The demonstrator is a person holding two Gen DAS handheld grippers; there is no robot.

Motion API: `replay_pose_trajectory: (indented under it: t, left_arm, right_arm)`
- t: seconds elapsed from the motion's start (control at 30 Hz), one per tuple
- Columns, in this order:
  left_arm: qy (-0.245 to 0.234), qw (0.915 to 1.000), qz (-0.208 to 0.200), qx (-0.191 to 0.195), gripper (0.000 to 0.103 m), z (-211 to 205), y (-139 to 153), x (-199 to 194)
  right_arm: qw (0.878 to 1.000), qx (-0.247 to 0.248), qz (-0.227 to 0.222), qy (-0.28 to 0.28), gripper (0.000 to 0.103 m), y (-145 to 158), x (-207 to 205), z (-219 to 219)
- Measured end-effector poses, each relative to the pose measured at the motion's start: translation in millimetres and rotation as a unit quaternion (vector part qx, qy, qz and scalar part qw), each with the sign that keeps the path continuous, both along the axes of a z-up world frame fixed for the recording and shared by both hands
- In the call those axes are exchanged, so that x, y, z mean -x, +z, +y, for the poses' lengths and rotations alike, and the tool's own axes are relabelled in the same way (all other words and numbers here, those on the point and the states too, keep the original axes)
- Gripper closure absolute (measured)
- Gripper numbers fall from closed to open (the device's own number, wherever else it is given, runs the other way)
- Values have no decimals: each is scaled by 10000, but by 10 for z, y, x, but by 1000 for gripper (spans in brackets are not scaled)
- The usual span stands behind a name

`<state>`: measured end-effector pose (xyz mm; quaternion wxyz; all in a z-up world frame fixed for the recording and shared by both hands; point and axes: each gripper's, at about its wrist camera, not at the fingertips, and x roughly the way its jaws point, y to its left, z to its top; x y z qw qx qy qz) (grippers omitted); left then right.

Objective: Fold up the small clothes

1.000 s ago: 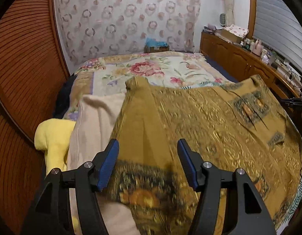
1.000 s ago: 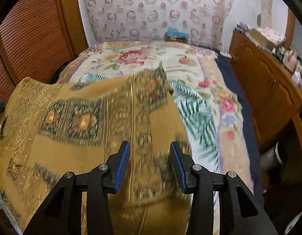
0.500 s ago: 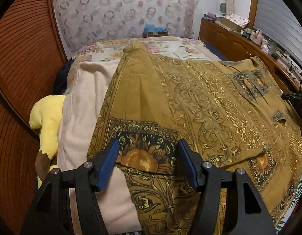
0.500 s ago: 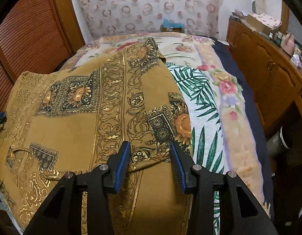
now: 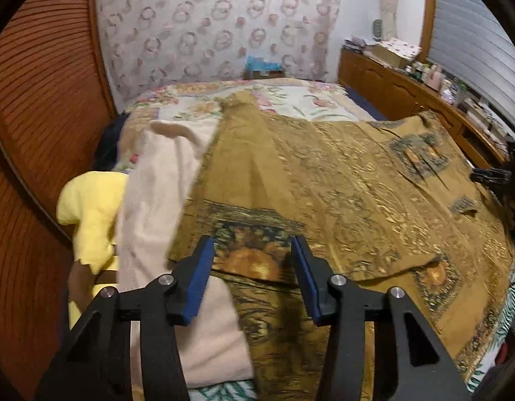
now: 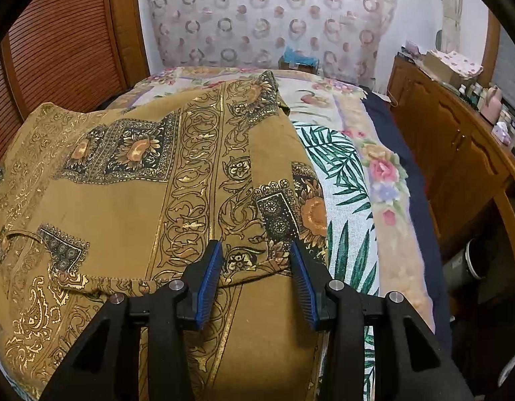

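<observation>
Both claws gape over the folded mustard garment (left view blurred); left apparently narrowing; right empty.

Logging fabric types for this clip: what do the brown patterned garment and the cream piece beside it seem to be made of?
Brown patterned garment: looks like thin woven cloth, maybe cotton or rayon, matte, with shiny gold printed scrollwork; it drapes flat and creases softly. Cream piece: looks like thick fleece or terry, with a fuzzy, matte surface and rounded folds. Neither fibre can be confirmed by sight.
</observation>
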<state>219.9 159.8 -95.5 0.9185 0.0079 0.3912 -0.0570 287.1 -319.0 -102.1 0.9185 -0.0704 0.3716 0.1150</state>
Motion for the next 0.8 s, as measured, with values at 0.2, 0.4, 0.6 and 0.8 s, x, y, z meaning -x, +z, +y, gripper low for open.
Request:
replay_pose_trajectory:
  t: [0.2, 0.4, 0.6, 0.8]
  left_arm:
    - [246, 9997, -66, 36, 49, 191, 24, -93]
    - [264, 9992, 262, -142, 48, 168, -162, -270]
    - [197, 9994, 65, -264, 94, 75, -71, -199]
    - [-14, 9993, -136, -345, 99, -56, 105, -110]
  right_arm:
    - [10000, 9, -5, 12, 59, 15, 11, -9]
    - [10000, 7, -5, 17, 59, 18, 14, -11]
    - [10000, 6, -5, 25, 59, 19, 16, -12]
    - [10000, 5, -6, 31, 59, 16, 21, -12]
